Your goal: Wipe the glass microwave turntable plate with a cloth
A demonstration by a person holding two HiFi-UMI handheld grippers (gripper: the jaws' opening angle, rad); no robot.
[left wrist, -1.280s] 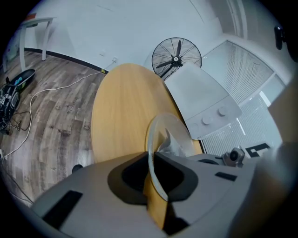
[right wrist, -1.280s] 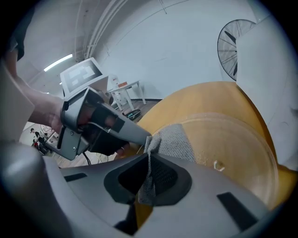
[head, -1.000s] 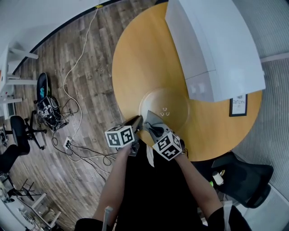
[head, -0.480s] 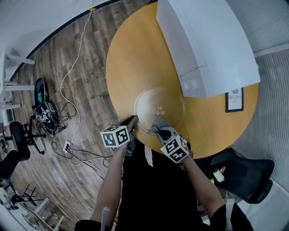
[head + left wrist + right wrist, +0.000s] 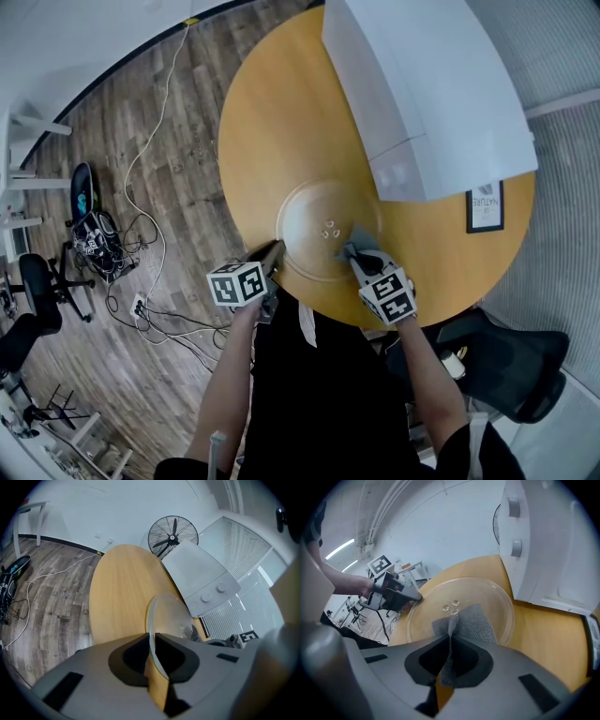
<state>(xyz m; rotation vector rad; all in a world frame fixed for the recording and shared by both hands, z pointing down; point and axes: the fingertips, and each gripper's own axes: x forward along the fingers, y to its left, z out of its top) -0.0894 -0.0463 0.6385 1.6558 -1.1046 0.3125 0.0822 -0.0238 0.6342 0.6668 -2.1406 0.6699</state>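
Left gripper [image 5: 153,641] clamps glass plate [image 5: 169,616] rim.

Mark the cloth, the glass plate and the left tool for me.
cloth [image 5: 469,621], right gripper view, on its flat grey weave lying on the plate.
glass plate [image 5: 302,217], head view, bare glass left of centre.
left tool [image 5: 278,248], head view, between its tips at the plate's rim.

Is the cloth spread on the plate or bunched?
Mostly spread: the cloth lies flat on the glass plate, with one fold pinched in the right gripper.
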